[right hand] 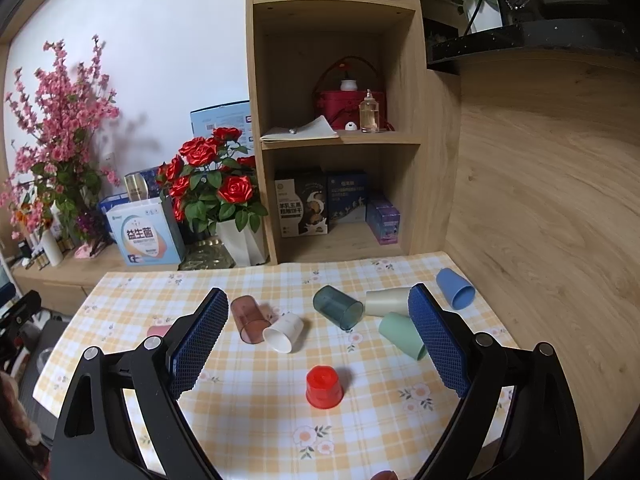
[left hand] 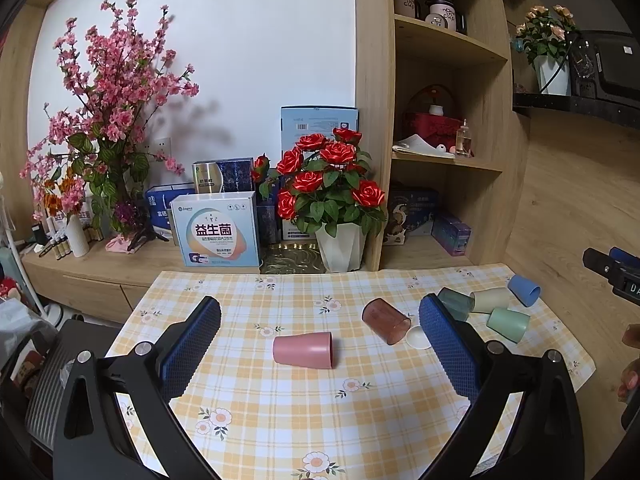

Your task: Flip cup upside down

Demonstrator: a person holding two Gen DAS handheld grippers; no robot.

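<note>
Left tongs (left hand: 320, 344) spread wide, gripping nothing, held above the checked tablecloth (left hand: 280, 420). Pink cup (left hand: 303, 349) lies on its side between the two pads, mouth toward 3 o'clock, touching neither.

Right tongs (right hand: 318, 338) likewise wide apart and empty. Red cup (right hand: 323, 386) stands upside down on the cloth, near the tongs' centre line, apart from the rest.

Further out, a loose row of cups on their sides: brown see-through cup (right hand: 249, 319) at 10 o'clock of the red one, white cup (right hand: 283, 332) touching it, dark teal cup (right hand: 338, 306) at 12 o'clock, cream cup (right hand: 386, 301) just beside it, mint cup (right hand: 402, 334) partly behind the right pad, blue cup (right hand: 455, 288) at 2 o'clock near the cloth's corner.

Beyond the table: potted red roses (left hand: 328, 176), a pale box (left hand: 216, 230), pink blossom branches (left hand: 108, 92), wooden shelves (right hand: 336, 136).
</note>
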